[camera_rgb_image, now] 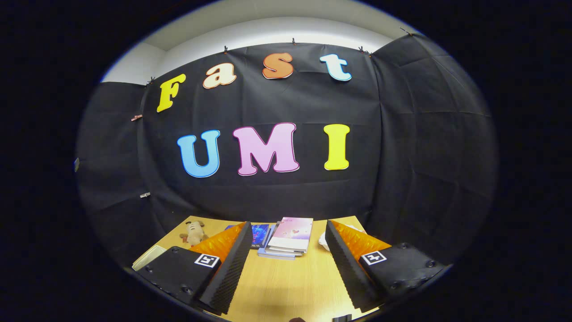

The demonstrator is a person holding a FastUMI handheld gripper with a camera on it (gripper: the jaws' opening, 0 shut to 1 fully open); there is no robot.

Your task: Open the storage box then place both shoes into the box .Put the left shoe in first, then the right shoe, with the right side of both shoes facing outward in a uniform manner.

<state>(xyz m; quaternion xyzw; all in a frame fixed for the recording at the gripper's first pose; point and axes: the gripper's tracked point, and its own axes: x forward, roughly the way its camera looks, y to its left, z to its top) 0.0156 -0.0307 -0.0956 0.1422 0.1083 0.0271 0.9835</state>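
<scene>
table [286,286] smooth matt wood | claw [288,259] pads ribbed black foam

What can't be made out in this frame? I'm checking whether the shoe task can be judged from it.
- White object: mostly hidden behind the right finger.
- Pale item: cut off by the left finger.
- Plush toy: too small for detail.
- Gripper: open, holding nothing.

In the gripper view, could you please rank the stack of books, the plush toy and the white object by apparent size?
1. Stack of books with pink top cover
2. Brown plush toy
3. White crumpled object, mostly hidden behind a finger, so unsure.
Open gripper holds nothing.
</scene>
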